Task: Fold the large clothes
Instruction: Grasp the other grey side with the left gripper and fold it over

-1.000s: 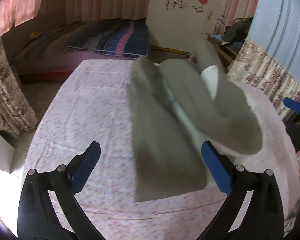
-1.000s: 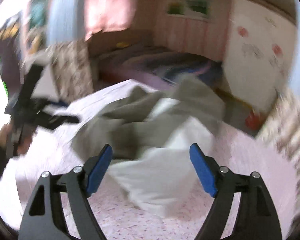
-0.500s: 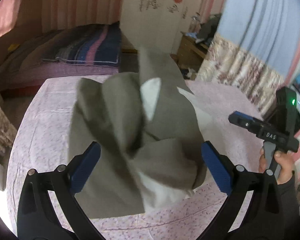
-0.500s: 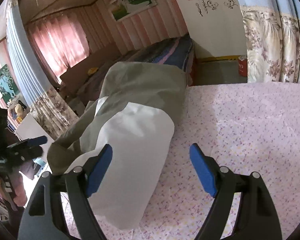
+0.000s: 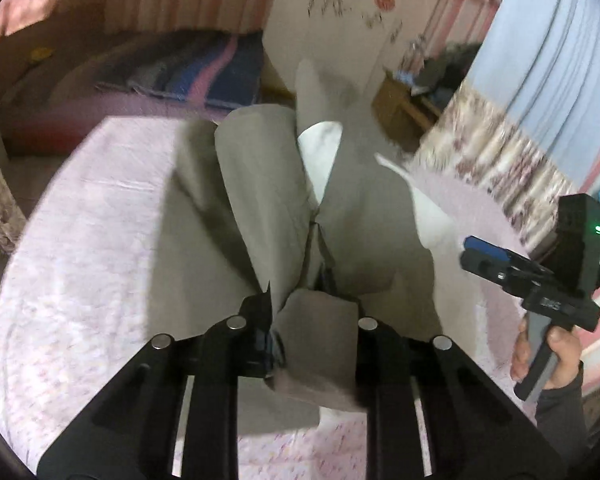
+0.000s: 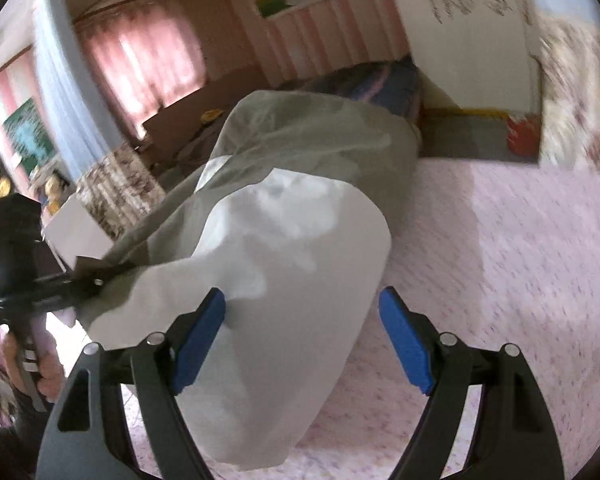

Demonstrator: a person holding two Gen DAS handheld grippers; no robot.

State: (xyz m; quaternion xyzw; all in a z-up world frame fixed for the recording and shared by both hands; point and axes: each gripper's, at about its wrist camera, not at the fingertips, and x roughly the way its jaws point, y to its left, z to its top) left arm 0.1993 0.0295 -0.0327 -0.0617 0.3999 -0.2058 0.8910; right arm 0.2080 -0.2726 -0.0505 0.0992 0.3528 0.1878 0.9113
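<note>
A pink-walled bedroom is seen, with a floral pink sheet [image 5: 84, 240] covering the bed. The grey garment [image 5: 260, 200] with its white lining [image 6: 284, 264] is lifted off that sheet; its far end is blurred and hard to make out. A grey fold is bunched between the closing jaws of the left gripper [image 5: 314, 340], apparently already pinched, its pads hidden by cloth. The right gripper [image 6: 304, 340] is held wide apart, the lining between its pads [image 6: 198, 336], ungripped.
</note>
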